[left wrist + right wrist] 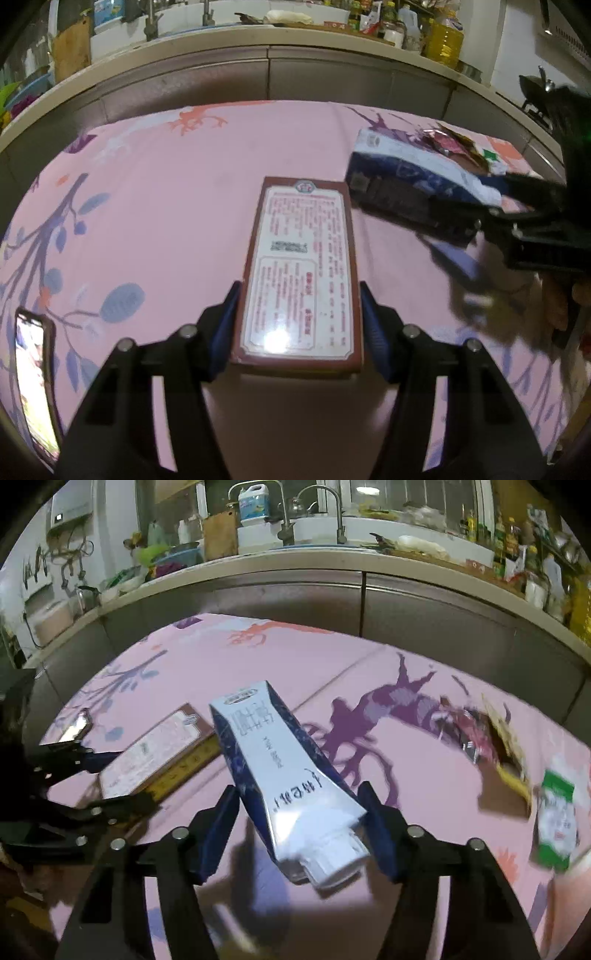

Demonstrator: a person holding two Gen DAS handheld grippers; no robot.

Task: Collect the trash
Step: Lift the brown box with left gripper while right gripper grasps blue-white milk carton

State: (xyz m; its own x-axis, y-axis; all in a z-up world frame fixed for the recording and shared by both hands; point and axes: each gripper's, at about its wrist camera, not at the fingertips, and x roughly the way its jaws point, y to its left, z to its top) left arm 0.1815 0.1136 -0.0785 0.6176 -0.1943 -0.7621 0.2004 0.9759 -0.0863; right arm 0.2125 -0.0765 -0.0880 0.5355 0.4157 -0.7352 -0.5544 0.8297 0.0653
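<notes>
Left wrist view: phone (35,384) lay at the table's left edge. Left gripper (299,328) pinched a maroon flat box (301,273) by its long sides, lifted off the pink tablecloth (166,206), likely for carrying to disposal. Right gripper (297,827) clamped a blue-white milk carton (280,771) near its cap end. Wrappers (476,734) remained right, uncollected.

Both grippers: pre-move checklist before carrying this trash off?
1. Left gripper shut on box: ok.
2. Right gripper shut on carton: ok, but the carton sits skewed.
3. Box lifted clear of tablecloth: cannot tell.
4. Carton clear of box: ok in the left view.
5. Wrappers and green packet left on the cloth: not ok.
6. Bin in view: not ok.
</notes>
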